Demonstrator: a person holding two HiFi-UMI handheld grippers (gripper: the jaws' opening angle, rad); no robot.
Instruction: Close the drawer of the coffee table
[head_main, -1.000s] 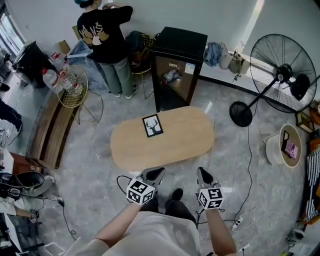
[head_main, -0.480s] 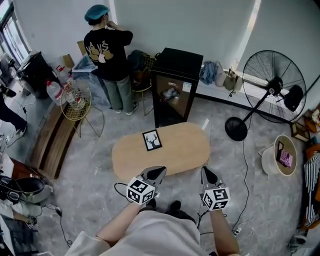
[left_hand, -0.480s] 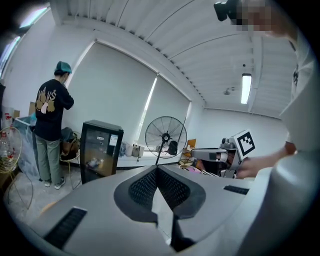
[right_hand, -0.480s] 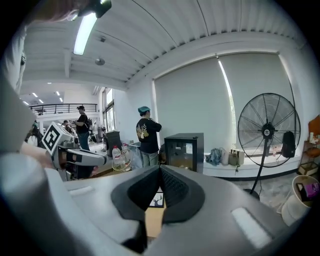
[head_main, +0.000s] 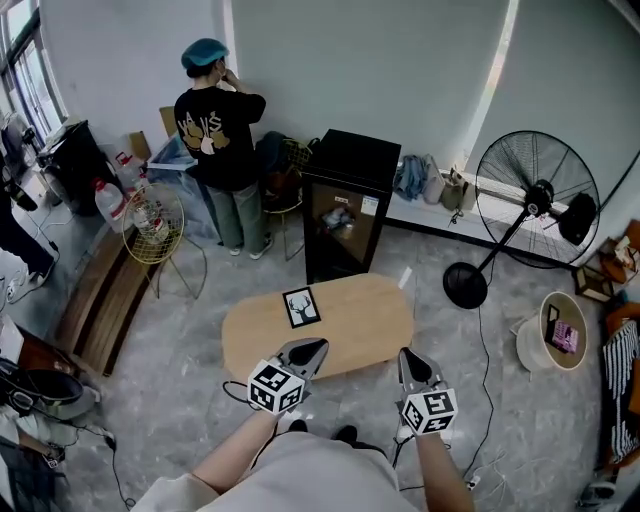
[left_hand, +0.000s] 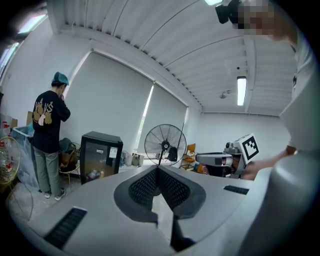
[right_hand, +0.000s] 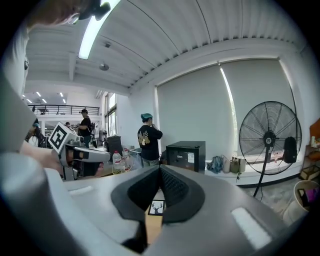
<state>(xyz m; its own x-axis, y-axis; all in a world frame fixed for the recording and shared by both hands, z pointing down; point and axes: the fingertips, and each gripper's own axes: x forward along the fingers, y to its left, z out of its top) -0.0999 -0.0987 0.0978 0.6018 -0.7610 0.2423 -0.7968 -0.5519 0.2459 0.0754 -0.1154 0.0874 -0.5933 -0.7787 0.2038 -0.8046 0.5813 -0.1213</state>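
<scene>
The coffee table (head_main: 335, 335) is a low oval with a light wooden top, in the middle of the head view. A black-framed deer card (head_main: 302, 307) lies on it. No drawer shows from above. My left gripper (head_main: 314, 348) hangs over the table's near edge, jaws shut and empty. My right gripper (head_main: 408, 357) hangs just off the near right corner, also shut and empty. In the left gripper view the left gripper (left_hand: 157, 169) has its tips closed and points out level across the room. In the right gripper view the right gripper (right_hand: 160, 169) has its tips closed, with the deer card (right_hand: 157, 207) below them.
A black mini fridge (head_main: 350, 200) stands behind the table. A floor fan (head_main: 530, 200) is at the right, with its cable across the floor. A person in black (head_main: 220, 130) stands at the back left by a wire stool (head_main: 150, 210). A round basket (head_main: 548, 330) sits far right.
Both grippers have risen together, still shut. The table looks smaller and farther below them, and more of the back wall shows.
</scene>
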